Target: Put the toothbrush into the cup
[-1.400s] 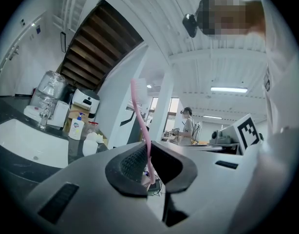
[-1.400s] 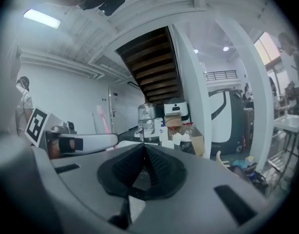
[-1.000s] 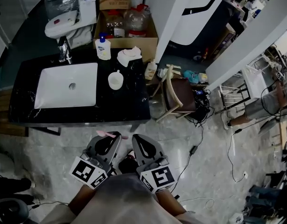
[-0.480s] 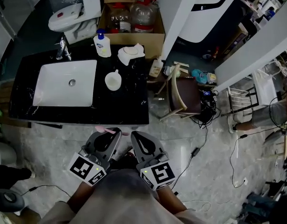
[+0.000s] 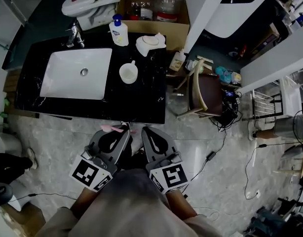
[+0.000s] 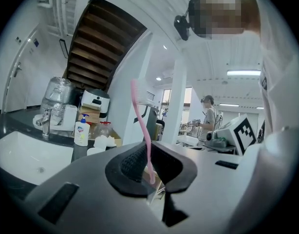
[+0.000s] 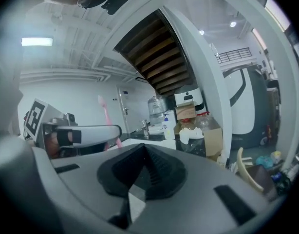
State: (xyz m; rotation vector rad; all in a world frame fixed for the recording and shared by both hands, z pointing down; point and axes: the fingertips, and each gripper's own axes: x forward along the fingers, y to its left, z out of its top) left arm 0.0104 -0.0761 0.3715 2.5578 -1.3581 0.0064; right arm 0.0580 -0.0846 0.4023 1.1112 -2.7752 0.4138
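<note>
Left gripper view: left gripper (image 6: 150,173) fingers clamp pink toothbrush (image 6: 140,117)
Right gripper (image 7: 142,172): fingers together, empty
Cup (image 5: 128,73): just beside sink (image 5: 77,74), on bench (image 5: 141,102)

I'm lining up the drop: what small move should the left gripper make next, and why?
Probably carry the left gripper forward over the black counter toward the white cup. Its jaws are clamped on the pink toothbrush, which sticks up from them, but the gripper hangs short of the counter's near edge, well apart from the cup.
</note>
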